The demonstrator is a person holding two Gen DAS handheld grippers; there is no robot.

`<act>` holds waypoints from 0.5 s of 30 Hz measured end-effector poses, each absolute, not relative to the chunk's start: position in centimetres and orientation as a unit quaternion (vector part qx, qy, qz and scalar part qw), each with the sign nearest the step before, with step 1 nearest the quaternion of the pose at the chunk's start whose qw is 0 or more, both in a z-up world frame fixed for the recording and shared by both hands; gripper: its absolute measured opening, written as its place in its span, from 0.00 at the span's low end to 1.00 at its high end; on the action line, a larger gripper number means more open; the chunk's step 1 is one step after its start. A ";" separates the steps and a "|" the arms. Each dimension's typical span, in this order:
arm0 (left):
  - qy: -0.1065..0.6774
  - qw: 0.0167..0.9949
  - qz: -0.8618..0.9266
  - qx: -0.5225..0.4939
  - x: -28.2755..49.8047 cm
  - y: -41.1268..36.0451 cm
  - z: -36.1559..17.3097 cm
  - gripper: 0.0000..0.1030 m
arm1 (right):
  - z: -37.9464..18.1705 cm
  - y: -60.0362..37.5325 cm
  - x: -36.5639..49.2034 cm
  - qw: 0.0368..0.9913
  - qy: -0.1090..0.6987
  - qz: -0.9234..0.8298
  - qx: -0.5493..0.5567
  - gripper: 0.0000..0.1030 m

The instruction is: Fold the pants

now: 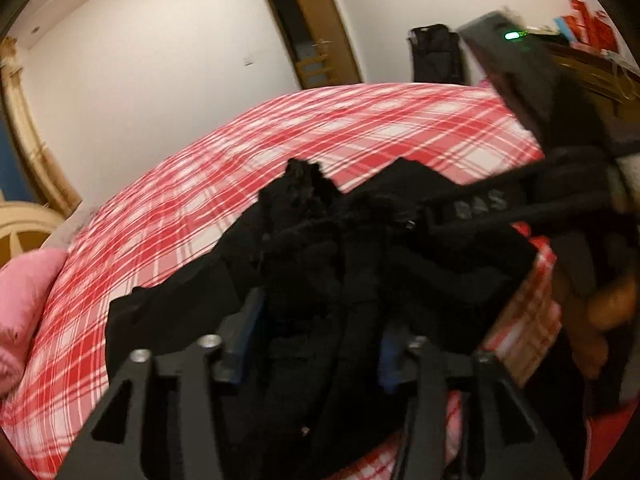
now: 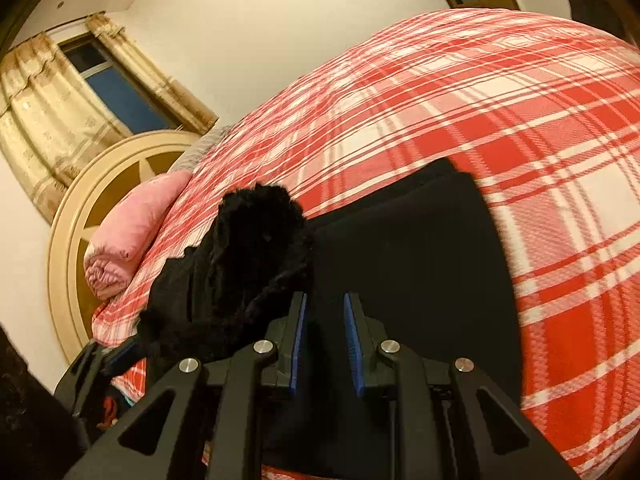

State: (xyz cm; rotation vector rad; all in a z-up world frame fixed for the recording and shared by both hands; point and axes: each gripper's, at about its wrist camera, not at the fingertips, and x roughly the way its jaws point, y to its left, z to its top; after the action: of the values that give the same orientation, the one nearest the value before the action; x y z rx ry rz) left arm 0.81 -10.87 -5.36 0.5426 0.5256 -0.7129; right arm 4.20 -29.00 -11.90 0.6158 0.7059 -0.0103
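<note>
Black pants lie bunched on a red and white checked bedspread. My left gripper is open, its blue pads wide apart with loose black cloth lying between them. My right gripper comes in from the right, its tips at the pants' crumpled upper edge. In the right wrist view the pants spread flat ahead, with a fuzzy lined part turned up on the left. There my right gripper has its pads a narrow gap apart, filled with black cloth.
A rolled pink quilt lies at the bedspread's left end against a round cream headboard. A curtained window and a brown door are beyond. A person's hand holds the right gripper's handle.
</note>
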 end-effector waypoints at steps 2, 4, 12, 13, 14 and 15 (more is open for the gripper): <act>0.245 0.861 -0.370 0.249 0.1 -10.2 -4.5 0.78 | -12.0 -29.7 3.9 0.888 0.339 -0.010 0.311 0.20; 0.227 0.861 -0.386 0.240 -0.6 -9.4 -3.6 0.83 | -12.0 -30.3 3.6 0.886 0.337 -0.013 0.319 0.20; 0.226 0.892 -0.358 0.162 2.0 -4.6 -0.6 0.92 | -10.8 -32.2 2.6 0.868 0.296 0.024 0.397 0.52; 0.240 0.900 -0.334 0.143 3.2 -3.7 -0.6 0.93 | -10.7 -32.1 2.6 0.867 0.292 0.030 0.404 0.63; 0.251 0.905 -0.319 0.130 4.1 -3.2 -0.8 0.93 | -10.6 -31.9 2.6 0.869 0.285 0.031 0.404 0.76; 0.273 0.911 -0.290 0.105 5.6 -2.2 -1.0 0.93 | -10.4 -31.7 2.6 0.872 0.279 0.032 0.402 0.77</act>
State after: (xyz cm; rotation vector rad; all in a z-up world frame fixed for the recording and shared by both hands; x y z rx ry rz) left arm 5.63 -2.22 -1.03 0.2171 0.5634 -0.5987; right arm 2.63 -31.70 -10.41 0.8402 0.5831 0.0672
